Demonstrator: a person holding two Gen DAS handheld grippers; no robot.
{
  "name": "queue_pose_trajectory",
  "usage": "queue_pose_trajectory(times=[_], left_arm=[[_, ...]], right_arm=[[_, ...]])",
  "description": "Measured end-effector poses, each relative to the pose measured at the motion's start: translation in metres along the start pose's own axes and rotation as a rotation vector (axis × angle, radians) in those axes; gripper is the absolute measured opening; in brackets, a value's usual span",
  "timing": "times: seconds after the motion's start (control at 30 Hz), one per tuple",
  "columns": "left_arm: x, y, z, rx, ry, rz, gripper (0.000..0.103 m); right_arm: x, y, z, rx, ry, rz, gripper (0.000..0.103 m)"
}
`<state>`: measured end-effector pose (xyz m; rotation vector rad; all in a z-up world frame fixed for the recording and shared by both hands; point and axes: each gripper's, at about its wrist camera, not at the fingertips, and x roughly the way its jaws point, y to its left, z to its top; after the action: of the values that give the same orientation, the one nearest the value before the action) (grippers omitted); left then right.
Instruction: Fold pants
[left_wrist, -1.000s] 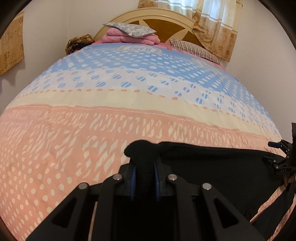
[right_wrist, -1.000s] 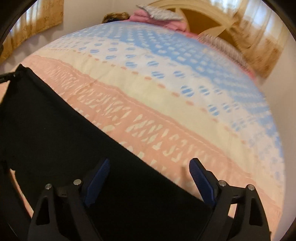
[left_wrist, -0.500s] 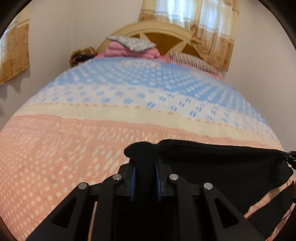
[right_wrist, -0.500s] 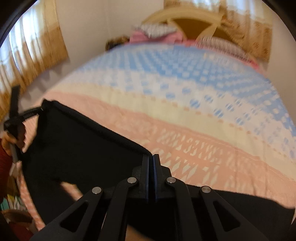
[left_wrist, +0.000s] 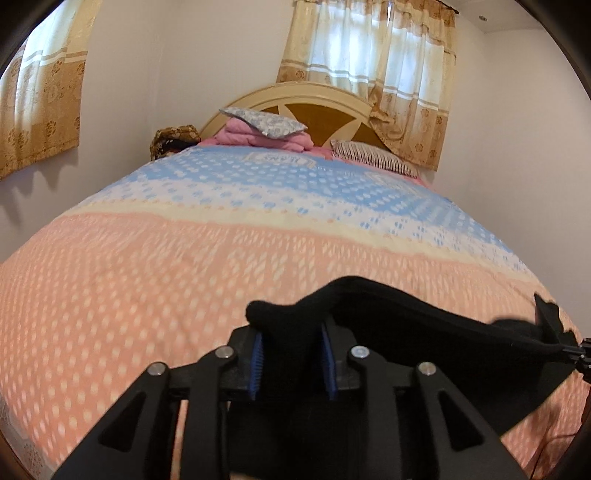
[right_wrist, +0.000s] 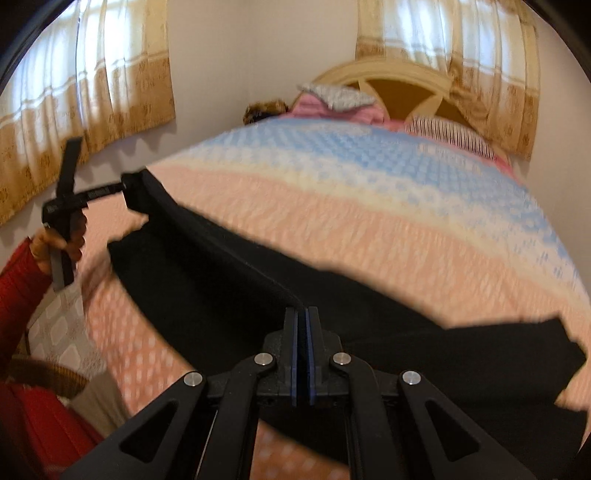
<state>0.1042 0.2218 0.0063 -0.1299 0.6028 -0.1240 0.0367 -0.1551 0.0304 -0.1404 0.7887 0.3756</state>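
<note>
The black pants (left_wrist: 424, 332) hang stretched between my two grippers above the pink end of the bedspread (left_wrist: 166, 266). In the left wrist view a bunched fold of the pants fills the gap of my left gripper (left_wrist: 291, 332). Its jaws are opening, but the blue pads (left_wrist: 256, 354) still press the cloth. My right gripper (right_wrist: 303, 314) is shut on the pants' upper edge (right_wrist: 221, 266). The right wrist view also shows the left gripper (right_wrist: 125, 188) holding the far corner, with a hand (right_wrist: 55, 243) in a red sleeve on its handle.
The bed has a cream headboard (left_wrist: 306, 99), pink folded bedding with a grey pillow (left_wrist: 266, 125) and a striped pillow (left_wrist: 373, 155) at its far end. Curtains (left_wrist: 369, 70) hang behind. A wicker seat (right_wrist: 40, 373) stands at the bed's near left corner.
My right gripper went from wide open to shut on the pants' edge. Both grippers lifted and drew back, raising the pants off the bed. The left gripper's jaws widened slightly around the cloth.
</note>
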Motion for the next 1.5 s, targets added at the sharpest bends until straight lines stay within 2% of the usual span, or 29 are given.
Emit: queue_pose_trajectory(times=[0.13, 0.17, 0.23, 0.27, 0.3, 0.4, 0.57, 0.67, 0.77, 0.87, 0.93, 1.0, 1.07, 1.13, 1.23, 1.37, 1.43, 1.47, 1.5], left_arm=[[0.002, 0.009, -0.025, 0.015, 0.031, 0.043, 0.041], [0.002, 0.009, -0.028, 0.018, 0.033, 0.044, 0.046], [0.002, 0.011, -0.035, 0.053, 0.039, 0.097, 0.069], [0.003, 0.014, -0.037, 0.071, 0.045, 0.147, 0.086], [0.001, 0.016, -0.04, 0.078, 0.049, 0.165, 0.092], [-0.001, 0.029, -0.046, 0.101, 0.097, 0.167, 0.098], [-0.01, 0.029, -0.044, 0.175, 0.104, 0.224, 0.098], [-0.014, 0.028, -0.05, 0.251, 0.116, 0.288, 0.098], [-0.018, 0.041, -0.055, 0.265, 0.153, 0.328, 0.098], [-0.036, 0.056, -0.049, 0.208, 0.115, 0.349, 0.098], [-0.046, 0.056, -0.035, 0.132, 0.07, 0.332, 0.097], [-0.049, 0.044, -0.019, 0.077, 0.024, 0.254, 0.097], [-0.041, 0.024, -0.008, 0.063, -0.007, 0.206, 0.097], [-0.026, 0.003, -0.003, 0.057, -0.015, 0.178, 0.097], [0.0, -0.026, -0.005, 0.017, 0.009, 0.14, 0.097], [0.029, -0.047, -0.032, 0.027, 0.058, 0.2, 0.097], [0.047, -0.049, -0.052, 0.038, 0.133, 0.204, 0.097], [0.05, -0.05, -0.061, 0.051, 0.143, 0.216, 0.097], [0.046, -0.054, -0.068, 0.092, 0.1, 0.241, 0.097]], right_arm=[[0.013, 0.013, -0.037, 0.022, 0.061, 0.004, 0.004], [0.014, 0.014, -0.042, 0.024, 0.067, 0.002, 0.004], [0.015, 0.017, -0.049, 0.033, 0.078, 0.005, 0.004], [0.015, 0.018, -0.05, 0.039, 0.081, 0.008, 0.004], [0.016, 0.018, -0.052, 0.042, 0.087, 0.011, 0.004], [0.017, 0.023, -0.056, 0.004, 0.114, -0.003, 0.004], [0.023, 0.029, -0.071, -0.057, 0.185, -0.01, 0.004], [0.023, 0.032, -0.079, -0.111, 0.227, -0.027, 0.003], [0.014, 0.029, -0.076, -0.091, 0.197, 0.007, 0.003], [-0.002, 0.023, -0.059, -0.039, 0.097, 0.03, 0.003], [-0.009, 0.018, -0.044, 0.0, 0.031, 0.037, 0.004], [-0.006, 0.015, -0.029, 0.047, -0.013, 0.065, 0.004], [0.003, 0.011, -0.013, 0.106, -0.052, 0.095, 0.004], [0.018, 0.009, 0.002, 0.168, -0.072, 0.108, 0.004], [0.044, 0.012, 0.012, 0.244, -0.056, 0.134, 0.004], [0.067, 0.006, 0.006, 0.341, -0.002, 0.206, 0.004], [0.074, 0.002, 0.002, 0.377, 0.038, 0.253, 0.004], [0.076, 0.0, 0.001, 0.394, 0.05, 0.281, 0.004], [0.075, -0.003, 0.004, 0.4, 0.047, 0.301, 0.005]])
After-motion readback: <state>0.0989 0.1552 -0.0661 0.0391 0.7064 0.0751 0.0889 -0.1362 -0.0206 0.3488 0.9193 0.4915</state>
